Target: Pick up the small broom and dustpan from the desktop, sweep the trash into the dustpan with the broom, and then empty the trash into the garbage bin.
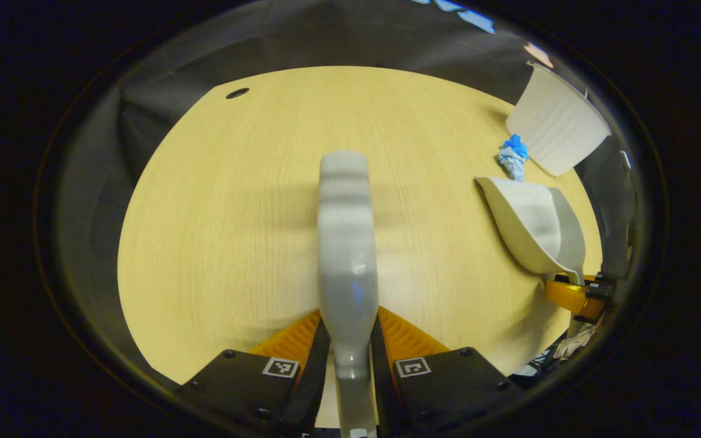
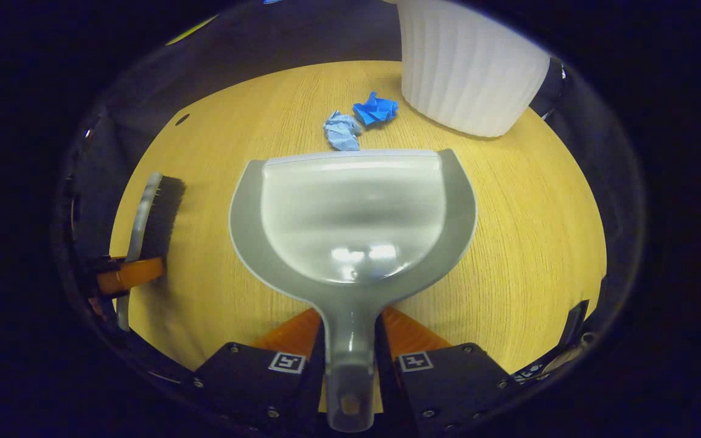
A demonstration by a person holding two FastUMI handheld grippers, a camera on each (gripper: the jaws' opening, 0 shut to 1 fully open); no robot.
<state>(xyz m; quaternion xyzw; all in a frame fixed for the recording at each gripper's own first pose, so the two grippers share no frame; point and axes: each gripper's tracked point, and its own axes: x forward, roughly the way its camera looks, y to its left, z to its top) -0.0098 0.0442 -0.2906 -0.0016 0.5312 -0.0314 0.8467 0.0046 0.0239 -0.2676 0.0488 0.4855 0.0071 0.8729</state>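
My left gripper [image 1: 349, 356] is shut on the handle of the small grey broom [image 1: 345, 243], which points forward above the wooden desktop [image 1: 235, 213]. In the right gripper view the broom [image 2: 154, 216] shows its dark bristles at the left, held by the left gripper [image 2: 122, 274]. My right gripper [image 2: 350, 359] is shut on the handle of the grey dustpan [image 2: 353, 213], whose front lip lies just short of two crumpled blue paper scraps [image 2: 342, 131] [image 2: 376, 109]. In the left gripper view the dustpan [image 1: 533, 222] and the scraps [image 1: 513, 157] are at the right.
A white ribbed garbage bin [image 2: 466, 67] stands on the desktop just beyond the scraps, to the right; in the left gripper view the bin [image 1: 557, 125] is at the far right. A small dark hole [image 1: 237, 93] marks the desktop's far left corner.
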